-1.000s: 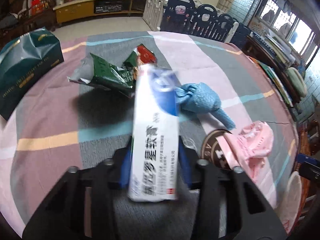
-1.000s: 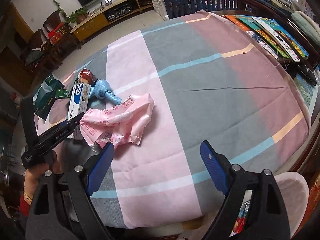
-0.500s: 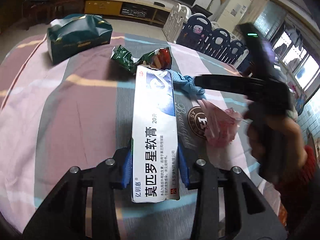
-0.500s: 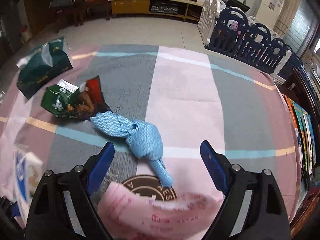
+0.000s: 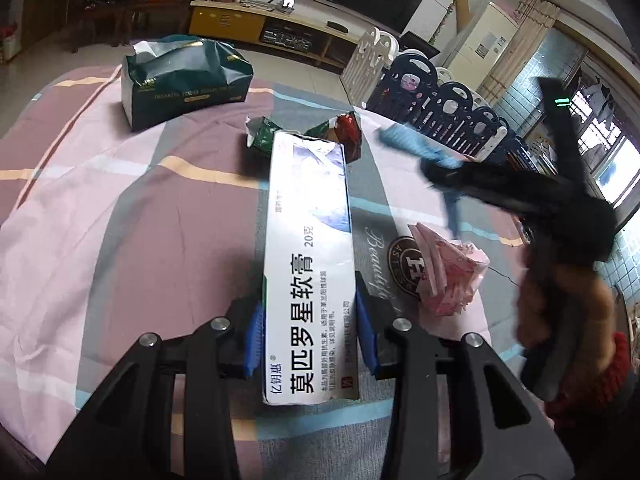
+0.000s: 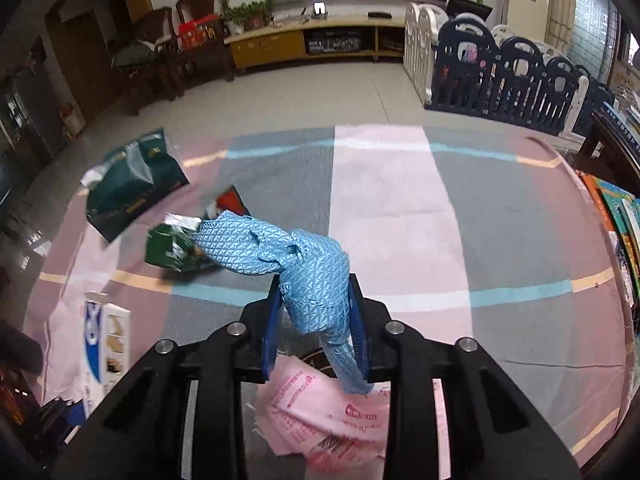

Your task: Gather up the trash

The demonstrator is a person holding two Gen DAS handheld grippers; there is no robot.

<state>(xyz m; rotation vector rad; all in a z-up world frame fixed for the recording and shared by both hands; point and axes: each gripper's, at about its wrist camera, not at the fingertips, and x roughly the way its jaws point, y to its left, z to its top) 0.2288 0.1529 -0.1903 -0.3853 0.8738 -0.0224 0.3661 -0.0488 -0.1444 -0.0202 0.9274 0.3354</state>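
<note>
Over the desk's (image 5: pixel 100 216) striped pink-grey cloth, the left gripper (image 5: pixel 311 330) clamped a white ointment box (image 5: pixel 310 256), long axis pointing away toward the green snack wrappers (image 5: pixel 264 134). Right gripper (image 6: pixel 316 322) had just closed on the crumpled blue cloth (image 6: pixel 308 268), tail dangling over pink wrapper (image 6: pixel 336 412). Living room, TV cabinet (image 6: pixel 304 42) behind.

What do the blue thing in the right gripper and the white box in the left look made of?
Blue rag: soft quilted cloth or nonwoven, slight sheen; it drapes and twists. White box: thin printed cardboard, smooth finish; flat faces, ragged torn far end.
</note>
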